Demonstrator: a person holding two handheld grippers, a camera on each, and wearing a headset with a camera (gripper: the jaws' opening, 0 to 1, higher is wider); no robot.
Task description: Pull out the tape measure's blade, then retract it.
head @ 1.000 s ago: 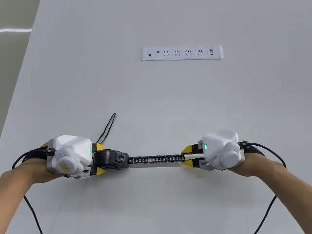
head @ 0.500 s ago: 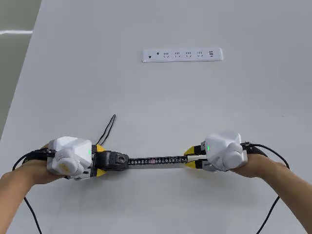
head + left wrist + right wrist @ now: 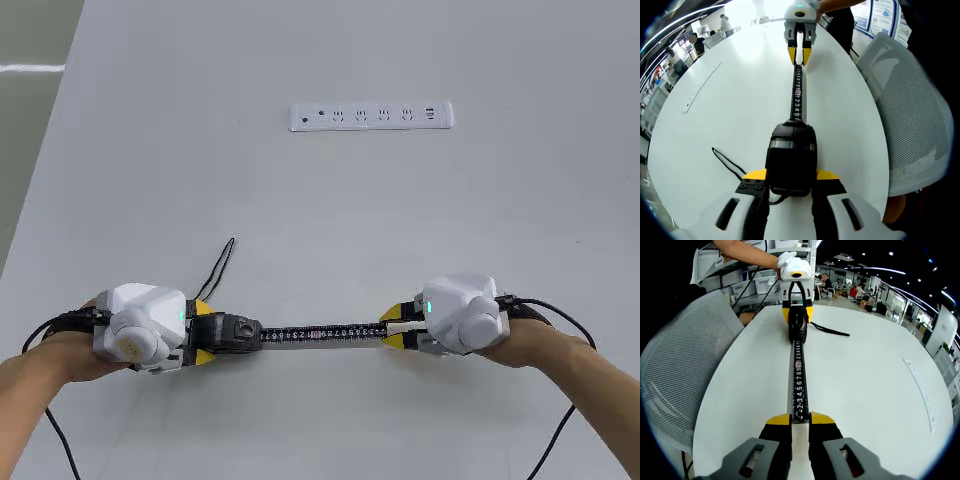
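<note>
I gripped case [image 3: 232, 331] in left claw [image 3: 205, 332] | right claw [image 3: 393, 327] clamped blade [image 3: 320, 330], its tip hidden | blade paralleled counter's [image 3: 300, 200] near edge

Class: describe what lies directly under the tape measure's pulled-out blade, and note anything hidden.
Under the blade lies bare white table; whether it touches cannot be told. The right gripper covers the blade's tip; the case, held by the left gripper, hides its root.
</note>
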